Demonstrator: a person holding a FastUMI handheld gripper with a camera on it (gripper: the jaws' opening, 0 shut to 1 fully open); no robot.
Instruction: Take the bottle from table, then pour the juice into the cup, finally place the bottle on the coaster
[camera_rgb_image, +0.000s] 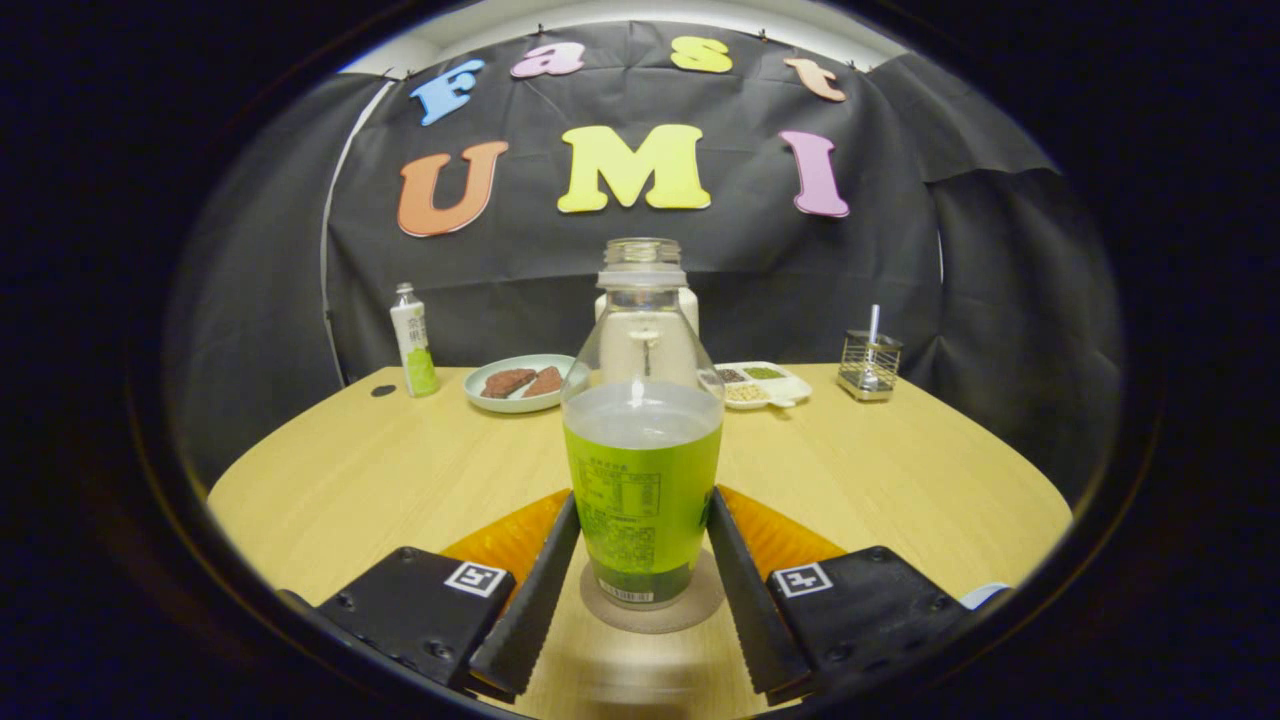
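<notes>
Bottle (642, 480) sits upright on the coaster (652, 612). My fingers (545, 585) flank it, apart, barely touching. I'd back straight off, no bumping.

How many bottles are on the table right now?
2: the open bottle stands on the coaster between the gripper fingers; a capped bottle stands far back beside the plate.

— What does the gripper (640, 520) look like?
— Two black fingers (530, 610) with ribbed, toothed inner faces, long and narrowing toward the tips.
— And behind them?
— Each rides on a boxy black block with dark screws at its corners, and each block carries a small square black-and-white marker (476, 577). Glossy orange parts show just inside the blocks.
</notes>
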